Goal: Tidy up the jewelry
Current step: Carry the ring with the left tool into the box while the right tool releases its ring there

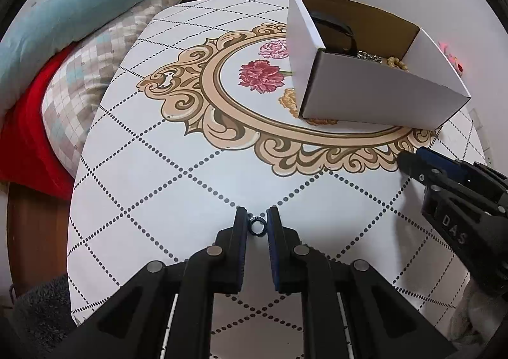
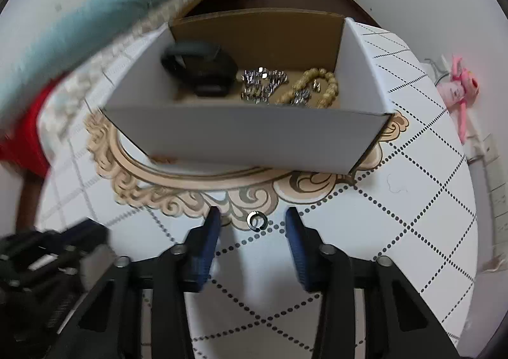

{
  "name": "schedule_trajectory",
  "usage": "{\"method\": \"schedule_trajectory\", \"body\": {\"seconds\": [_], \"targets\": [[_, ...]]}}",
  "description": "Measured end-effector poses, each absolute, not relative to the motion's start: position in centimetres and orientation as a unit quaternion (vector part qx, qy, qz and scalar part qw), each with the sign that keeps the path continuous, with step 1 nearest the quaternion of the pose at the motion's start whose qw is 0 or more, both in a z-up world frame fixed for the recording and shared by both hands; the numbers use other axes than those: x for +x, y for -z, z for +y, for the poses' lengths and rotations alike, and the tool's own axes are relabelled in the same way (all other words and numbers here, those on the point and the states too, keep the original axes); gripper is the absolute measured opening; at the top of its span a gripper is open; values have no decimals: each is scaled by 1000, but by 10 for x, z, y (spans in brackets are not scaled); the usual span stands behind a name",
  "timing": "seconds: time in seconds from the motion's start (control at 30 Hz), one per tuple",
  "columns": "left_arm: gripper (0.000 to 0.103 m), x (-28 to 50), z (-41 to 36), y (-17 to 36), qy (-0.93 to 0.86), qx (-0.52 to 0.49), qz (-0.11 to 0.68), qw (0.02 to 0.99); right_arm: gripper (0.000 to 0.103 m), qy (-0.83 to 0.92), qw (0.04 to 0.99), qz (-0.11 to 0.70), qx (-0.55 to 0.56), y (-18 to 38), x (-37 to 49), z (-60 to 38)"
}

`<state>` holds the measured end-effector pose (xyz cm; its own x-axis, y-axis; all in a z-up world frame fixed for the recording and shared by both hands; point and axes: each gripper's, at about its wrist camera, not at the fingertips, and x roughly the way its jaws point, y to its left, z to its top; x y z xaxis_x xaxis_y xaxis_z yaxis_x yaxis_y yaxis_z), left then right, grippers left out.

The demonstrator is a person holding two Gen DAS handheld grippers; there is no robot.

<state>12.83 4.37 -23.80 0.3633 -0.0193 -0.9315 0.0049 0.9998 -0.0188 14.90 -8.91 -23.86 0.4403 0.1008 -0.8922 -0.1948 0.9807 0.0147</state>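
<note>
Metal, tiny and stiff, the dark ring (image 1: 256, 226) is pinched low in the frame by the left gripper (image 1: 256, 222), while the silver ring (image 2: 257, 220) lies on the tablecloth (image 2: 412, 200) between the right gripper's (image 2: 253, 219) parted jaws—light, slippery, best squeezed across its band.

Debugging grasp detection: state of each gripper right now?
Left gripper: closed on a small dark ring.
Right gripper: open, a small open metal ring lies between its fingers, not gripped.
</note>
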Motion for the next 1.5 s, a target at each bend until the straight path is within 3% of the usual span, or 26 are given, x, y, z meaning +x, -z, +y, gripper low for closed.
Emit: {"method": "schedule_trajectory", "body": {"seconds": [0.03,0.07,0.37,0.57,0.77,0.97,1.03,1.07,1.1,1.17,1.23,1.4,1.5], "targets": [[10,128,43,238,8,-6,564,826,16,-84,848,520,-53,239,149,-86],[10,128,44,237,8,-5,563,826,13,-80,849,519,-62,240,148,-84],[10,128,35,230,20,-3,560,828,13,-79,852,515,-49,236,143,-89],[10,135,22,187,62,-35,536,841,13,-98,866,490,17,191,131,-115],[10,187,0,136,126,-69,517,844,13,-126,866,473,100,139,156,-145],[12,251,-11,140,124,-46,551,824,13,-134,844,504,123,135,216,-154],[16,265,-11,147,109,-38,569,814,13,-140,827,531,118,144,233,-153],[28,267,-10,147,102,-37,573,812,14,-134,819,545,119,149,243,-154],[49,271,-9,149,90,-34,580,809,14,-129,815,553,116,152,249,-155],[65,272,-3,148,81,-34,573,815,15,-119,813,561,106,155,258,-155],[65,272,3,145,71,-32,566,820,30,-112,819,553,103,151,261,-158],[77,269,11,140,48,-24,558,828,35,-95,833,538,90,139,258,-166],[81,261,13,139,32,-16,551,834,53,-71,841,532,63,136,252,-169]]}}
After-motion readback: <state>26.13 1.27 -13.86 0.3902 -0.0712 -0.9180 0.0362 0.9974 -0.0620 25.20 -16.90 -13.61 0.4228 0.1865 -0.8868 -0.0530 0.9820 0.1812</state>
